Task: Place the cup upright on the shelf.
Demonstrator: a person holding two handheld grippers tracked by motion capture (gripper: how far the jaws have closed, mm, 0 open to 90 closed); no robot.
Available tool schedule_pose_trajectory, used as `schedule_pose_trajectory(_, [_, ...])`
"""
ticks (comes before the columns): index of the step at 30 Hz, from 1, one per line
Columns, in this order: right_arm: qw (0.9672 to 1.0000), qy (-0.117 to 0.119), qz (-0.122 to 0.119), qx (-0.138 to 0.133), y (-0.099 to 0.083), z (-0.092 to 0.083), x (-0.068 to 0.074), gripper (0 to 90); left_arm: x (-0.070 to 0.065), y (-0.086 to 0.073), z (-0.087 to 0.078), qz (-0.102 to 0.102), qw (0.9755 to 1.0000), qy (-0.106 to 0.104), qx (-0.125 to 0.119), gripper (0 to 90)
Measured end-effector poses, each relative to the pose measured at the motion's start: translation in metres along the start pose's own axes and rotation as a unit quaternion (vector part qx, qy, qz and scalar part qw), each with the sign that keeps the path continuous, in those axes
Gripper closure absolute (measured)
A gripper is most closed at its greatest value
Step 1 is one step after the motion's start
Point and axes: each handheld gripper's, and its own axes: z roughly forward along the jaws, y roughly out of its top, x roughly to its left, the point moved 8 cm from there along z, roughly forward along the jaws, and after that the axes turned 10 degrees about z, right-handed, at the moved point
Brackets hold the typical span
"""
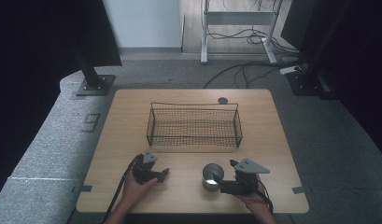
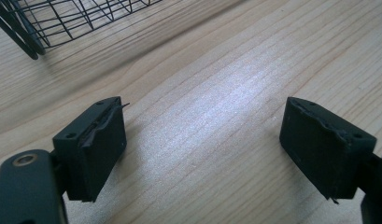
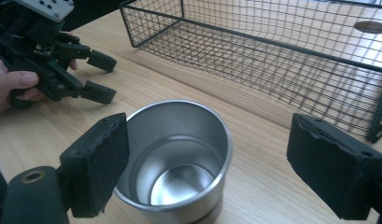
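A wire basket sits on the table at its middle, toward the far side. Near of it, right of centre, a steel cup stands upright. The right gripper is just right of the cup, the left gripper well to its left.

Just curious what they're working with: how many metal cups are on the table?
1. The steel cup stands upright at the table's near edge, between the right gripper's open jaws, in front of the wire basket.
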Motion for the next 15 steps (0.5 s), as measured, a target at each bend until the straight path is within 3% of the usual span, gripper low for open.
schedule_pose_trajectory(15, [0.9998,0.01,-0.011,0.017,-0.005,0.018,0.016,12.2,-0.001,0.0,0.0,0.001,1.0,0.0,0.0,14.6])
